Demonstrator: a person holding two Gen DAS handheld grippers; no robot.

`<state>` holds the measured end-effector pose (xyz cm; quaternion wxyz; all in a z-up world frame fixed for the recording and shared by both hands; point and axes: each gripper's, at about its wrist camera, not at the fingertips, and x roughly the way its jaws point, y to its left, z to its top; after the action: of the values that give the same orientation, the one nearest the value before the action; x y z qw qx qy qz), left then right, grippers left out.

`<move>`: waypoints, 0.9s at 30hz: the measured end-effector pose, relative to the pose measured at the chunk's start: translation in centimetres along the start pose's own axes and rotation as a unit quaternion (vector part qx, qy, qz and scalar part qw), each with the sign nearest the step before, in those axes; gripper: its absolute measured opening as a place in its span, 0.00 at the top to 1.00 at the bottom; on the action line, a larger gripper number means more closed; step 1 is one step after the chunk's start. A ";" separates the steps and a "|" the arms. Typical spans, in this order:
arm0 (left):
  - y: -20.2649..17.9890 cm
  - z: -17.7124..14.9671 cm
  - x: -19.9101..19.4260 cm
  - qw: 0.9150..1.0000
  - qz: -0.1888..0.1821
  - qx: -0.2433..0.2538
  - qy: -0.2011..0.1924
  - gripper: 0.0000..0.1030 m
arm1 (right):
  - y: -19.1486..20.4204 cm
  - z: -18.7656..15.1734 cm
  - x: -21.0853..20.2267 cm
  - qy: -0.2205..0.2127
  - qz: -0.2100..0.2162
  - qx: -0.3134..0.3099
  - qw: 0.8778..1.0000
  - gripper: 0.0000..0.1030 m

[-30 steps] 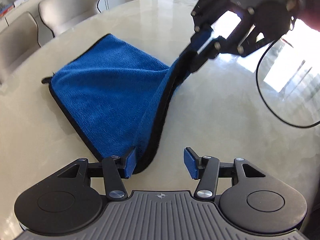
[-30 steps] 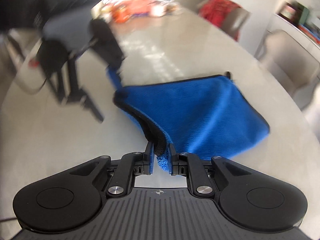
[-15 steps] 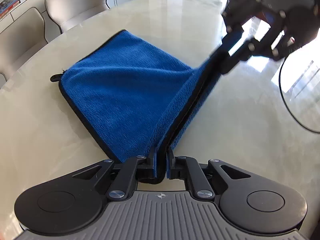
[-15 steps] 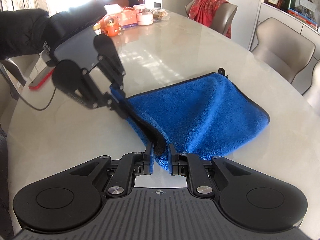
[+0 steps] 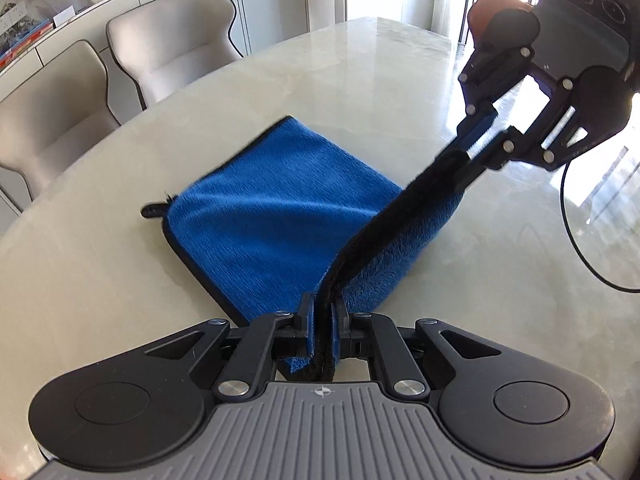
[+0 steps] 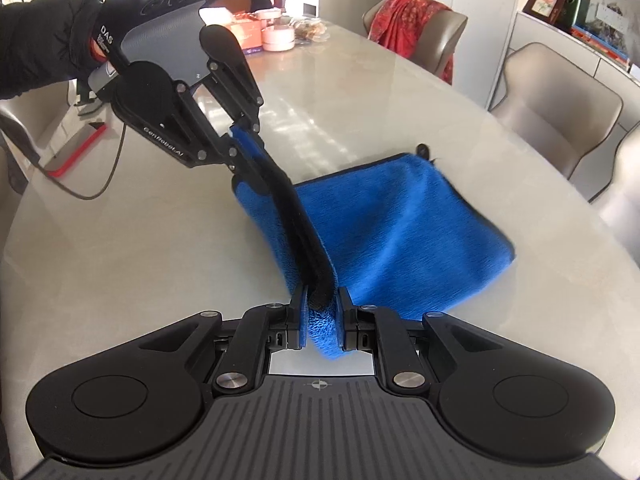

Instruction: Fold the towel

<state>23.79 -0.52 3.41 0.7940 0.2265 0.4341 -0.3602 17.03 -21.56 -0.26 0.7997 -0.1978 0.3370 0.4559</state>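
Note:
A blue towel [image 5: 280, 224] with black trim lies folded on the marble table [image 5: 80, 280]. It also shows in the right wrist view [image 6: 400, 232]. My left gripper [image 5: 322, 316] is shut on one corner of its near edge. My right gripper [image 6: 322, 312] is shut on the other corner. Both hold that black-trimmed edge raised and stretched taut between them, while the rest of the towel drapes down onto the table. Each gripper shows in the other's view: the right one [image 5: 476, 148], the left one [image 6: 244, 148].
Beige chairs [image 5: 168, 60] stand along the table's far side, with more chairs [image 6: 552, 108] in the right wrist view. Boxes and tins [image 6: 264, 36] sit at the table's far end. A black cable [image 5: 580, 240] hangs from the right gripper.
My left gripper closed on the towel's near corner. Both grippers then lifted the edge higher and pulled it taut; the towel body shifted on the table.

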 end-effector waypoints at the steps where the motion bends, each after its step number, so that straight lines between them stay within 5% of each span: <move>1: 0.5 0.5 0.0 1.000 0.001 -0.001 -0.002 0.93 | -0.7 0.4 -0.1 -0.004 -0.005 0.003 1.000 0.87; 8: 4.9 4.8 2.3 1.000 0.015 0.001 0.004 0.93 | -6.6 2.6 0.8 -0.021 -0.012 0.052 0.998 0.87; 13: 7.3 7.4 5.4 1.000 0.019 0.000 0.016 0.93 | -11.4 3.2 3.9 0.007 -0.019 0.092 0.996 0.87; 27: 11.0 8.3 9.8 0.997 0.008 -0.073 0.025 0.83 | -16.5 1.4 8.8 0.046 -0.031 0.164 0.985 0.80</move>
<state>40.21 -2.75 -0.15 0.8004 0.1805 0.4769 -0.3153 34.91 -23.85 -5.47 0.8187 -0.0946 0.4372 0.3600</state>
